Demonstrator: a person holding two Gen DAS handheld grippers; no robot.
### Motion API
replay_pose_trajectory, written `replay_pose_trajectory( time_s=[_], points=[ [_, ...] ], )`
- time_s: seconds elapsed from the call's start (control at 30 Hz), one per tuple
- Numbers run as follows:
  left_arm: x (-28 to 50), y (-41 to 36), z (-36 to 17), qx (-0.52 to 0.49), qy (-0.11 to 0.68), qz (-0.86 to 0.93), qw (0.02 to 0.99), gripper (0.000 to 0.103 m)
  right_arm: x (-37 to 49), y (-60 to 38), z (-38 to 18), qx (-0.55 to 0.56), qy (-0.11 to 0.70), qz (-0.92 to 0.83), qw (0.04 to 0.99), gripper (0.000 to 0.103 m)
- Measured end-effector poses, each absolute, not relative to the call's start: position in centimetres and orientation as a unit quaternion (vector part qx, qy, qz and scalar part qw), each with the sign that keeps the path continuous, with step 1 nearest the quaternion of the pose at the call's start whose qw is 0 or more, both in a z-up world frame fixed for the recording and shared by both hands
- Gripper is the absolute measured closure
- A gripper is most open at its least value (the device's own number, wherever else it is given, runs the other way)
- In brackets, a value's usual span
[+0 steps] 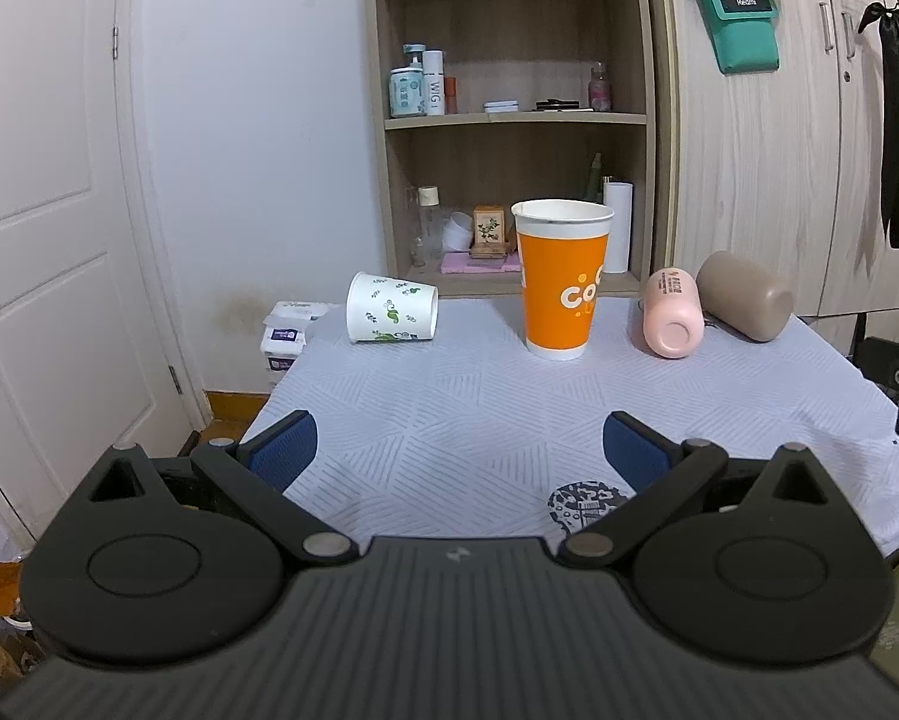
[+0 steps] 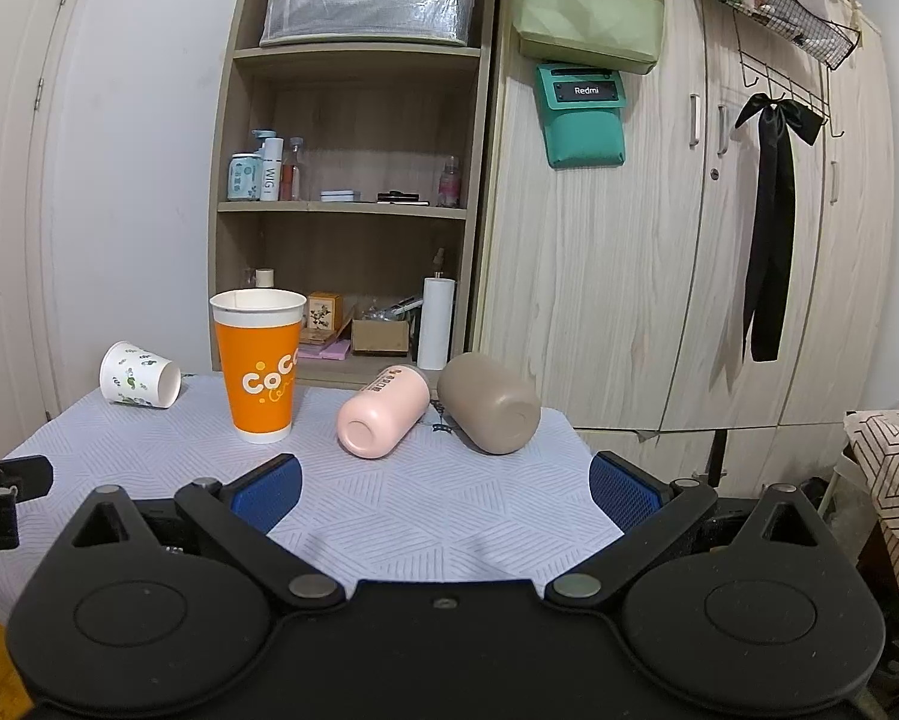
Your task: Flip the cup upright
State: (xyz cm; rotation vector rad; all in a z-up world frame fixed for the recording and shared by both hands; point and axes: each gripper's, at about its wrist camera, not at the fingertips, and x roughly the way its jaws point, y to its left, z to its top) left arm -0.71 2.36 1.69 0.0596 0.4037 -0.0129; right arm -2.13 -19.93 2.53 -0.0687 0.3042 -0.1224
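Three tipped: white floral paper cup far left on surface, nearest left gripper; pink tumbler, taupe tumbler ahead of right gripper; fingers released, empty.

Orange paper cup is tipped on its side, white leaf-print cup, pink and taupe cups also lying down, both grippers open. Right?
Not quite. The orange paper cup stands upright, mouth up, as the left wrist view shows. The white leaf-print paper cup, pink cup and taupe cup do lie on their sides, and the left gripper and right gripper are open.
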Motion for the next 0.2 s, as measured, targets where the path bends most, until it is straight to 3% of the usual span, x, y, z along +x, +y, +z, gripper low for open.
replay_pose_trajectory(
  time_s=[0.2],
  points=[
    [-0.81, 2.55, 1.92, 0.023, 0.199, -0.014, 0.980, 0.000, -2.12, -19.88, 2.45, -0.034, 0.153, -0.062, 0.986, 0.000]
  ],
)
